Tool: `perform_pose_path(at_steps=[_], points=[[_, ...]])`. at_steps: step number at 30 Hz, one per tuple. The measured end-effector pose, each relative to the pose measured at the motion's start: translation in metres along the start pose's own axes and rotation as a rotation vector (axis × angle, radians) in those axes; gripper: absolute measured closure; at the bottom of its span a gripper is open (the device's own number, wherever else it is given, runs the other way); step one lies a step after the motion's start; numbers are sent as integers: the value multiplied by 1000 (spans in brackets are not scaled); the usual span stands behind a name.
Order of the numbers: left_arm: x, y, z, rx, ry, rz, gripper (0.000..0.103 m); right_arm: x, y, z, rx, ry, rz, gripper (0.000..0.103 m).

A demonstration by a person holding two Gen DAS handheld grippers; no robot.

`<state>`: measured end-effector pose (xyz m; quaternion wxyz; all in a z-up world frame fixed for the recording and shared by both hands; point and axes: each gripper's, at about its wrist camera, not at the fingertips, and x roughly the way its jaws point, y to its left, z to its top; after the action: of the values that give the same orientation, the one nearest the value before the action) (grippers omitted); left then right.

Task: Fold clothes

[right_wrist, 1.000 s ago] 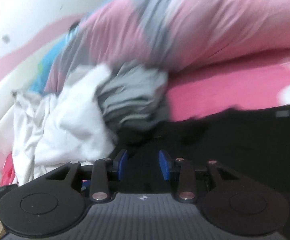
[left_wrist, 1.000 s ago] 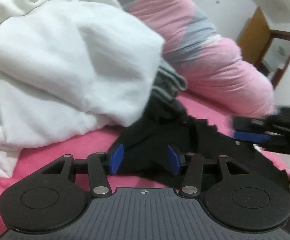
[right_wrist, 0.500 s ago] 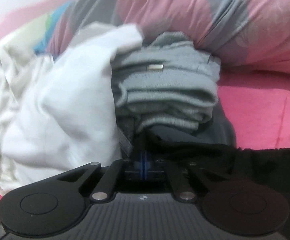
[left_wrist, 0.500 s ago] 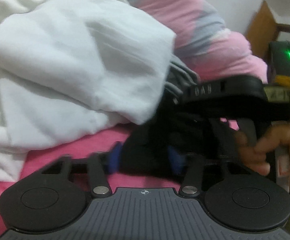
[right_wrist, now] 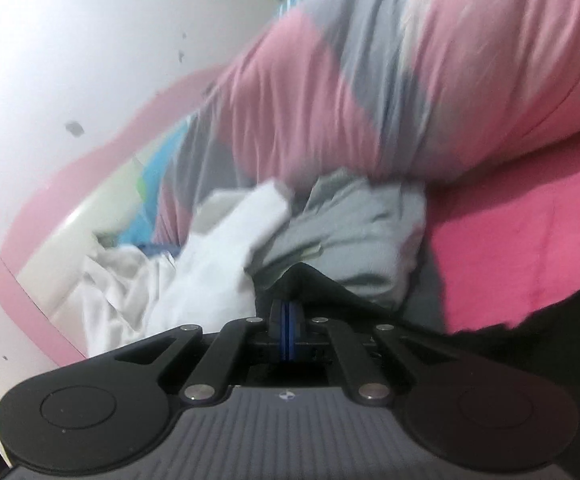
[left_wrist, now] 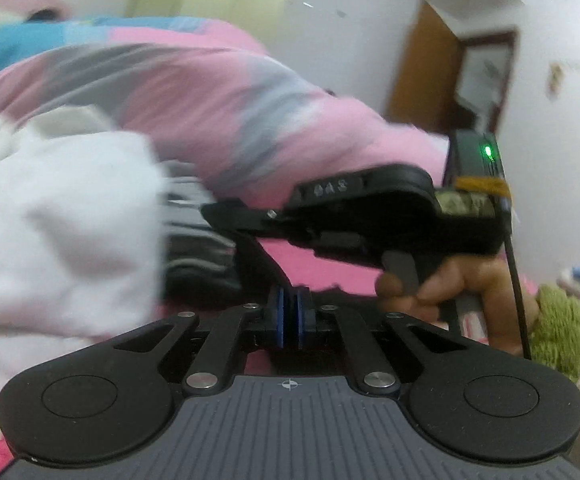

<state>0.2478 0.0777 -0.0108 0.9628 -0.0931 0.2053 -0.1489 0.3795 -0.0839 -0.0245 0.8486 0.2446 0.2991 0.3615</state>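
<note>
**Operator:** Right, nearest to me the left gripper [left_wrist: 288, 316] has its blue pads pressed together on an edge of the black garment [left_wrist: 265, 264], and that cloth rises taut from the jaws. The right gripper [right_wrist: 288, 326] is clenched the same way, pinching a peak of the black garment [right_wrist: 318, 284], which tents up from its pads.

**Observer:** And where is the rest of it?

**Operator:** Draped over the pink bedsheet [right_wrist: 530, 240], spreading dark toward my right side. Just beyond the pinch sits a grey folded garment [right_wrist: 362, 240], with the white clothes [right_wrist: 213, 280] beside that, and the pink and grey duvet [right_wrist: 370, 100] lies behind all of them.

**Observer:** How will it handle?

**Operator:** I judge it light, limp and thin; it sags wherever it is unsupported, so a hold at one point only bunches it. Corners or a hem are the places to take, well apart, to keep an edge straight. Both grips sit close together now. Motion blur hides the fabric's weave.
</note>
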Motion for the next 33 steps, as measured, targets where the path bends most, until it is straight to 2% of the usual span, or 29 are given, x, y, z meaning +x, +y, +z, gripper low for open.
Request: perform_pose_path(at_steps=[4, 6, 7, 8, 10, 12, 14, 15, 16, 18, 21, 24, 28, 33], points=[[23, -37, -14, 67, 52, -46, 97, -46, -38, -4, 55, -56, -21, 102], [33, -48, -28, 106, 92, -73, 86, -64, -66, -12, 109, -78, -49, 101], [39, -53, -36, 128, 121, -90, 71, -71, -78, -15, 134, -84, -68, 100], [45, -56, -46, 146, 158, -114, 60, -75, -80, -17, 134, -78, -86, 99], [46, -58, -61, 144, 198, -148, 60, -84, -83, -20, 132, -67, -120, 98], [34, -57, -67, 133, 198, -185, 57, -92, -86, -22, 131, -55, -155, 97], [17, -52, -66, 127, 177, -213, 47, -101, -89, -25, 130, -43, -190, 92], [9, -49, -65, 126, 165, -220, 46, -105, -91, -27, 130, -37, -207, 83], [2, -45, -65, 127, 159, -214, 45, -110, -92, -28, 129, -31, -224, 79], [-6, -35, -62, 127, 161, -183, 45, -118, -95, -31, 128, -19, -259, 78], [-1, -26, -61, 173, 187, -78, 45, -130, -97, -35, 114, 1, -310, 73], [16, -23, -61, 212, 226, -11, 46, -116, -58, -41, -105, 47, -378, 69], [33, -24, -68, 255, 223, 34, 50, -84, -23, -50, -317, 76, -466, 69], [37, -11, -75, 194, 245, 36, 54, -53, -32, -57, -308, 145, -498, 72]])
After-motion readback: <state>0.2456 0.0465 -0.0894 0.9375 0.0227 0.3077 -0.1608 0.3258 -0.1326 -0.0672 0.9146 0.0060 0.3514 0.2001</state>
